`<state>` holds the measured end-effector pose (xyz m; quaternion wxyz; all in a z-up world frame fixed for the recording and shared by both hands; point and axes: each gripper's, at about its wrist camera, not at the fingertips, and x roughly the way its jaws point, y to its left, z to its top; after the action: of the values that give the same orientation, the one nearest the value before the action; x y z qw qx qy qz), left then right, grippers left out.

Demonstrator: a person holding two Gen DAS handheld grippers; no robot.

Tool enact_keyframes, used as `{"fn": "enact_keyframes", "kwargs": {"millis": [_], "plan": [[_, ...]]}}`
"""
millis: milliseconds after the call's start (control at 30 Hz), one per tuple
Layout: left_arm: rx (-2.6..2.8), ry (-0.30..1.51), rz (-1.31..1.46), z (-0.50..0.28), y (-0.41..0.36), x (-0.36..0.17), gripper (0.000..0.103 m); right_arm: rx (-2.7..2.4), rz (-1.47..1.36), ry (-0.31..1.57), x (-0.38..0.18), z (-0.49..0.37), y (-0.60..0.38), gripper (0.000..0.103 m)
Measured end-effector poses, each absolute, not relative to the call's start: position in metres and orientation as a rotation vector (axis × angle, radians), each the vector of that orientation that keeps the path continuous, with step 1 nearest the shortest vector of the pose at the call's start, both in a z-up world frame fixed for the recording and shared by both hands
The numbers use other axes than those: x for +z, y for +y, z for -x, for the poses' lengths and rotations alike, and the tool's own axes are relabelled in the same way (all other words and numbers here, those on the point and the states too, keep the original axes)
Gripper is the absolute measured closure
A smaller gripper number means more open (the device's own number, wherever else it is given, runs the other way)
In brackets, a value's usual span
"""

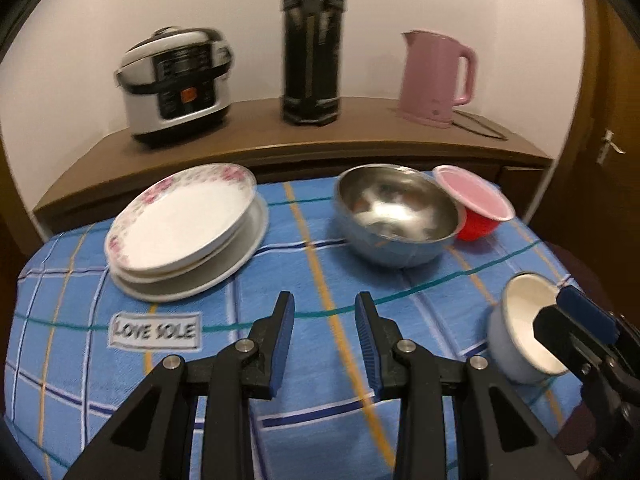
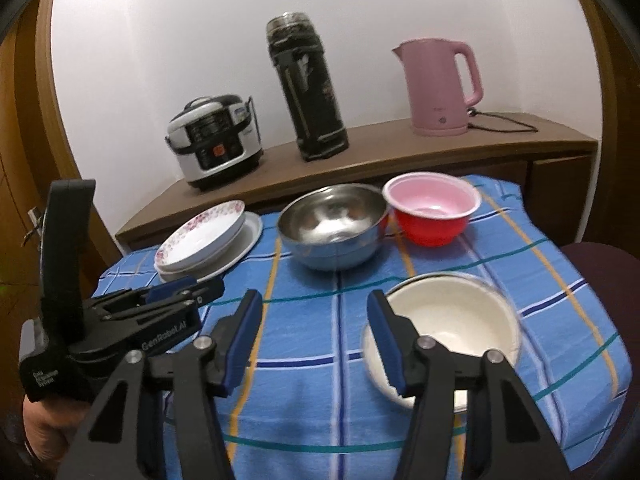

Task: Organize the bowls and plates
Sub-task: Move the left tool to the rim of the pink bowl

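Okay, nearest first: my left gripper (image 1: 325,334) hangs over the blue checked cloth (image 1: 224,380) on the worktop, jaws parted, nothing between the pads. My right gripper (image 2: 315,338) is also open and empty, jaws apart over the cloth; its right finger overlaps the near-left rim of the white bowl (image 2: 452,320) in the right wrist view, whether it touches I cannot tell. That bowl sits upright on the near right part of the cloth. A "LOVE SOLE" label (image 1: 154,330) is sewn on the cloth at near left.

Further back on the left, a floral plate (image 1: 180,216) lies tilted on top of a stack of white plates (image 1: 240,256). Mid-cloth to the right stands the steel bowl (image 1: 396,216), upright. Just behind and right of it is the red bowl (image 2: 432,210) with pink inside, touching or nearly touching the steel one.

Farthest, on the brown wooden shelf (image 2: 380,156) behind the worktop against the wall: rice cooker (image 1: 176,84) left, black thermos (image 1: 312,40) middle, pink kettle (image 1: 436,76) right, with its cord trailing to the right.
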<state>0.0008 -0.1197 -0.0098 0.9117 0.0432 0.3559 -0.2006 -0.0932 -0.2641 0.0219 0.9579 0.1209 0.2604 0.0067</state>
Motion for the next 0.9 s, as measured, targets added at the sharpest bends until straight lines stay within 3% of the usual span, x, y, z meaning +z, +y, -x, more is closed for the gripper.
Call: {"fn": "enact_keyframes", "kwargs": {"millis": [567,900], "plan": [[-0.584,0.758,-0.106,0.009,-0.18,-0.004,0.069,-0.226,-0.287,0.514,0.029,0.123,-0.366,0.05],[-0.685,0.734,-0.155,-0.031,-0.22,0.025,0.069,-0.171,-0.391,0.528,0.036,0.092,-0.403,0.055]]}}
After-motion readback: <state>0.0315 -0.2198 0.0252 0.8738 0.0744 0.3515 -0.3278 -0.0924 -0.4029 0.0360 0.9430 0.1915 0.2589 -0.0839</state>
